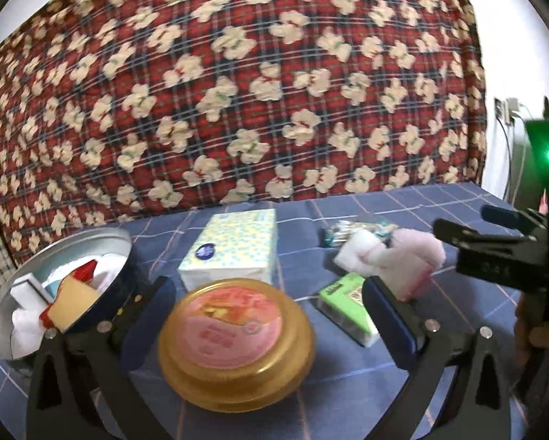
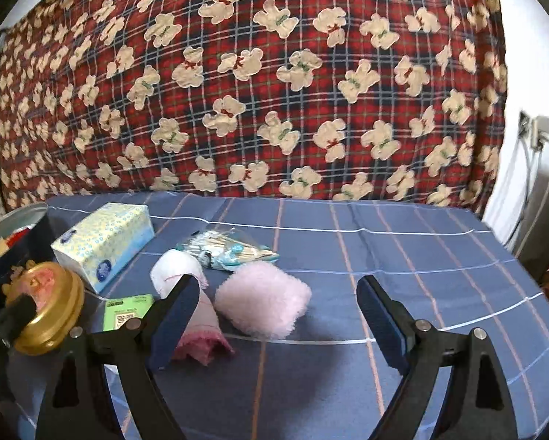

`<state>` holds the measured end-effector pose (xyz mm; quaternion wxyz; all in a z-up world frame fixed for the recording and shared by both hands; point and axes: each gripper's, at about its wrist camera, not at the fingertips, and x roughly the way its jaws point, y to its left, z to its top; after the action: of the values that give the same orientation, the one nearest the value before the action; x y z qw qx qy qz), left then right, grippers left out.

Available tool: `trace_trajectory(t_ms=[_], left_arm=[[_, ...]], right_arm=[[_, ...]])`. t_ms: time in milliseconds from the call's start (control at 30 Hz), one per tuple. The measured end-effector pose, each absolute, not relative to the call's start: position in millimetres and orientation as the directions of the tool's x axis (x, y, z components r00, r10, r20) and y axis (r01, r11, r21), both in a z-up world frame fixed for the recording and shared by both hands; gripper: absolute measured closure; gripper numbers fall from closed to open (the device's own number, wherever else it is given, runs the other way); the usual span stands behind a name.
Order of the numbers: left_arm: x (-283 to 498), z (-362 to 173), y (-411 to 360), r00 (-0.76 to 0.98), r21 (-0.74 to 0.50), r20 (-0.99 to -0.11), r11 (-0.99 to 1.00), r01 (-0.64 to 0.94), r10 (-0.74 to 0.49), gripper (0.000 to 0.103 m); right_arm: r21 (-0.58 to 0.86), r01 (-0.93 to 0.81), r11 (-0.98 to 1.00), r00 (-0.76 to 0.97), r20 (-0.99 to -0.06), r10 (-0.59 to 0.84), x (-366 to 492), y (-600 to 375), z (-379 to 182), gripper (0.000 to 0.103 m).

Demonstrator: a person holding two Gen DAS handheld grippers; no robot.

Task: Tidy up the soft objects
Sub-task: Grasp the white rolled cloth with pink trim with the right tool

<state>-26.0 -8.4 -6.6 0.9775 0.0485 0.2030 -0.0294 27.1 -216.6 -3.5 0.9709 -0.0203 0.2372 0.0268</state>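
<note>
The left gripper (image 1: 268, 315) stood wide apart astride the round gold-rimmed tin lid with a pink printed top (image 1: 236, 343). The lid lay flat at the near edge of the bed covered in blue checked sheet (image 2: 402, 256), and I judge no pad pressed on it. It had likely been set there so that the container stayed open for loading. The right gripper (image 2: 276, 315) was likewise released and empty, its jaws framing bare sheet. It probably hung there lined up for the next pick.

Just beyond its left finger lay the rolled white-and-pink cloth (image 2: 193, 304), touching the fluffy pale pink roll of fabric (image 2: 263, 300). These soft things waited loose near the middle of the bed. Beside them to the left lay a small green packet of tissues (image 2: 125, 311). Farther back came a clear plastic bag of cotton swabs (image 2: 226, 247) and a pale yellow and blue soft pack of tissues (image 2: 105, 242).

At the near left corner stood the round silver-lined metal tin (image 1: 65, 286), open and tilted toward the left camera. It held white cloth, a yellow sponge-like piece, something red and a white block. Behind everything rose a red plaid quilt with cream bears (image 2: 256, 91).
</note>
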Motion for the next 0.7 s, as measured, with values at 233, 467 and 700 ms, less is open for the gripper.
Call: trace_trajectory(t_ms=[233,467,700], left_arm=[[-23,-7,-26,0.912,0.137,-0.411,0.987,0.086,-0.022,0.0],[-23,-7,-15,0.912,0.099,-0.41,0.994,0.045,0.0,0.0],[-16,-10,-22,0.9,0.136,-0.435,0.99,0.046,0.018,0.0]], right_arm=[[-0.078,-0.241,0.967,0.834,-0.527,0.165,53,-181,-5,0.05],[-0.083,-0.337,0.938,0.699,-0.689,0.19,95,-155,-34,0.05],[-0.006,-0.41,0.912,0.629,-0.726,0.278,98,-154,-44,0.072]])
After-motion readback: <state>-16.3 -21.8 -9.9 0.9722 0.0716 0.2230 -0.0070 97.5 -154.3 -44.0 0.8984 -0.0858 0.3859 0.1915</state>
